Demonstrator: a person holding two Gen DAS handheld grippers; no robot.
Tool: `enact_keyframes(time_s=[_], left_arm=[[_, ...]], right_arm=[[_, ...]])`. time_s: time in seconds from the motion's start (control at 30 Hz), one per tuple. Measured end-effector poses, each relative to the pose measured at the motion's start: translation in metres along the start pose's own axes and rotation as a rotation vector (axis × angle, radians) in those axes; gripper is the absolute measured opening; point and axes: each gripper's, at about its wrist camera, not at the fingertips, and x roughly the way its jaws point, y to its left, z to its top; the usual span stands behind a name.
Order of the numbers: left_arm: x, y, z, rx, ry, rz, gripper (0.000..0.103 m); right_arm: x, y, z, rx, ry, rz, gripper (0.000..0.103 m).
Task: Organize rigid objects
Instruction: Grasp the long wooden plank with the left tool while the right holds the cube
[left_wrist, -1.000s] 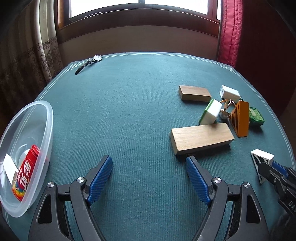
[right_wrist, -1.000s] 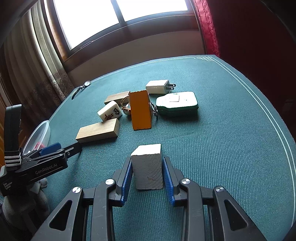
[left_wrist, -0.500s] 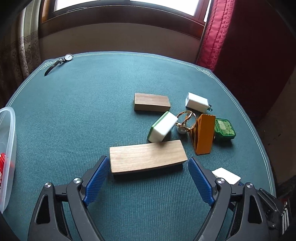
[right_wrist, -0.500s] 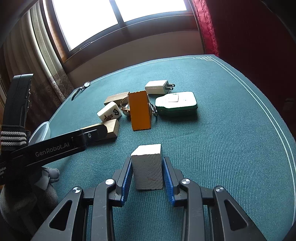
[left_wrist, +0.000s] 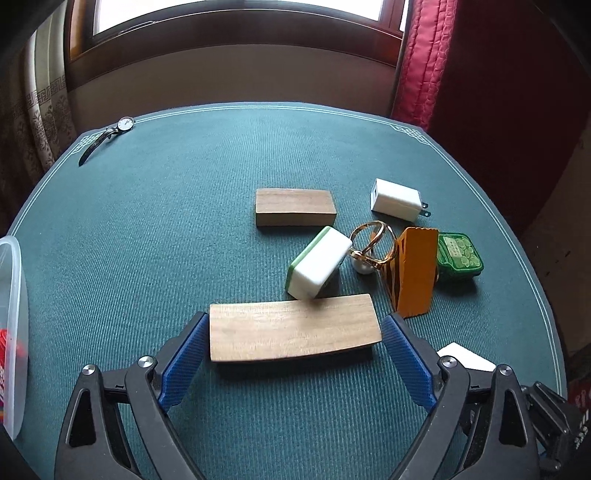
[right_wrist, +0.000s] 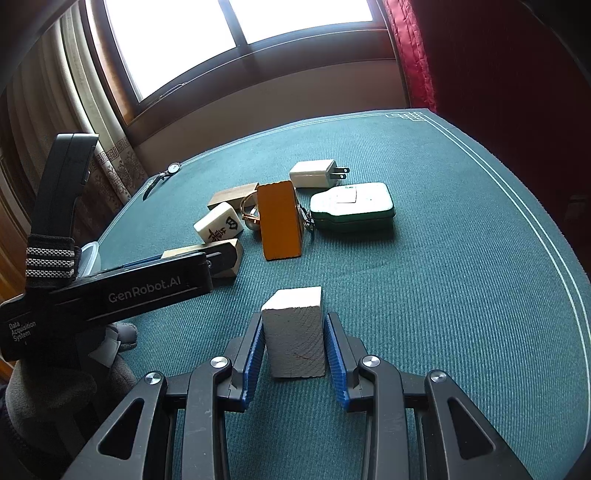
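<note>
Long wood block: pale tan, fine lengthwise grain, flat on the green felt table, at 6 o'clock in the left wrist view. Bracketed end to end by the left gripper, jaws spread wide; left blue pad at or just off one end, right pad with a small gap at the other. Contact not clear.

White block: chalky, faint curved grain on the near face, upright at 6 o'clock in the right wrist view. Set between the blue pads of the right gripper, jaws closed in on both sides; firm pinch or slight gap, cannot tell.

Short wood block: darker brown, flat, at 12 o'clock from the long block, well apart.

Mahjong tile: white with green back, tilted, just beyond the long block's far edge, possibly touching.

Gold ring: pearl-like bead, between the tile and the orange wedge.

Orange wedge: upright, ridged side, at 2 o'clock from the long block.

Green tin: clover pattern on the lid, touching or just behind the wedge.

White charger: two prongs, at 1 o'clock.

Wristwatch: dark strap, far 10 o'clock corner.

Clear plastic tub: 9 o'clock edge, red item inside.
</note>
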Motion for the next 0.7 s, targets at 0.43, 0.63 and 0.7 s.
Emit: enact_keyframes(time_s=[0.43,0.63,0.7], left_arm=[[0.006,0.004,0.002,-0.018,0.009,-0.008,0.101],[0.008,-0.004,0.000,-0.001,0.009,0.021,0.101],[0.010,-0.007,-0.001,0.016,0.002,0.037,0.101]], right_arm=[[0.000,0.000,0.000,0.000,0.000,0.000,0.035],[0.000,0.000,0.000,-0.001,0.000,0.000,0.035],[0.000,0.000,0.000,-0.001,0.000,0.000,0.035]])
